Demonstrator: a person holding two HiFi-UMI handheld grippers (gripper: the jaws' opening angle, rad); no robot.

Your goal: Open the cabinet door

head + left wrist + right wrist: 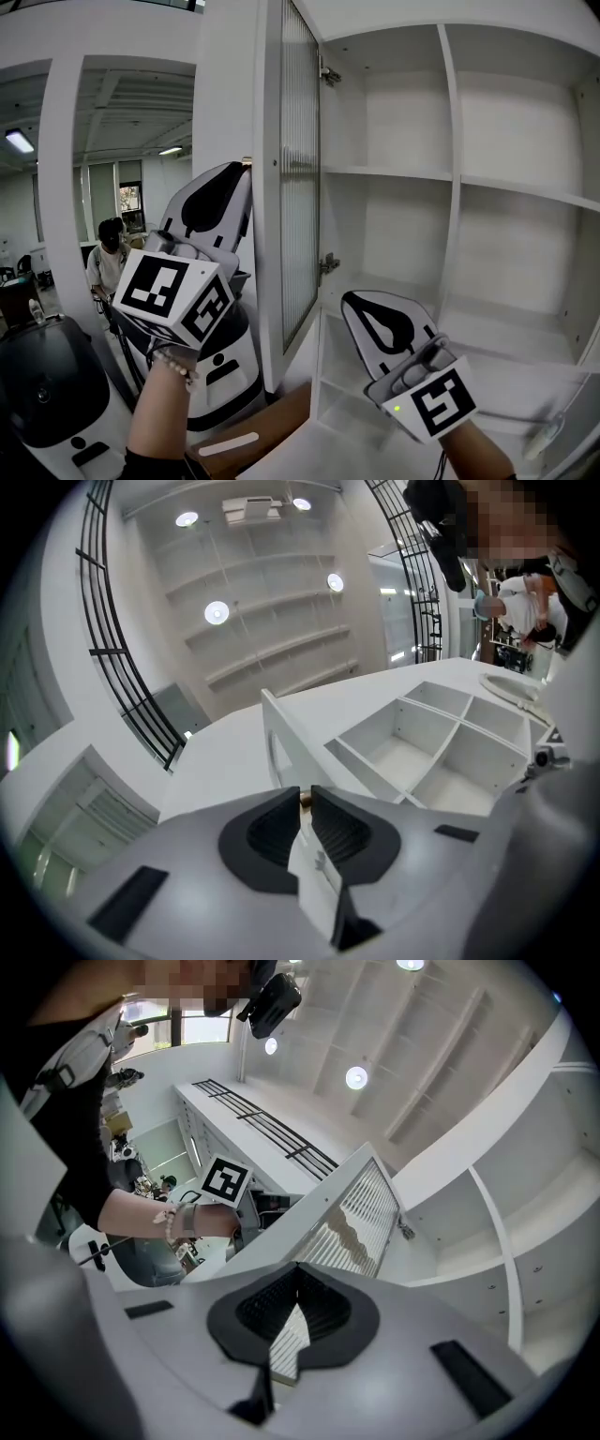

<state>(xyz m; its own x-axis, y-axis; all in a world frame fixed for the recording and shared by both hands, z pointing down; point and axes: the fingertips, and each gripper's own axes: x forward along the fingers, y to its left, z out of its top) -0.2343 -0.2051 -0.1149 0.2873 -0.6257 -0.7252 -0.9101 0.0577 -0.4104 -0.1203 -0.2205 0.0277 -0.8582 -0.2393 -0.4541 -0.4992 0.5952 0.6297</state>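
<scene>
The white cabinet door (pixel 298 187) with ribbed glass stands swung wide, edge-on to me in the head view. My left gripper (pixel 246 167) points up at the door's outer edge. In the left gripper view its jaws (pixel 305 794) stand a narrow slit apart, and a small brass-coloured knob (pixel 305 800) fills that slit at the tips, with the door (pixel 281 738) running away beyond. My right gripper (pixel 356 298) hangs lower, in front of the open cabinet (pixel 394 172), shut with nothing in it (pixel 298 1269). It looks at the door's glass (pixel 361 1208).
The cabinet's white shelves (pixel 525 192) hold nothing I can see. A white machine (pixel 225 366) and a black rounded one (pixel 47 384) stand at the lower left. A brown cardboard box (pixel 258 436) lies below the door. A person (pixel 105 258) stands far back left.
</scene>
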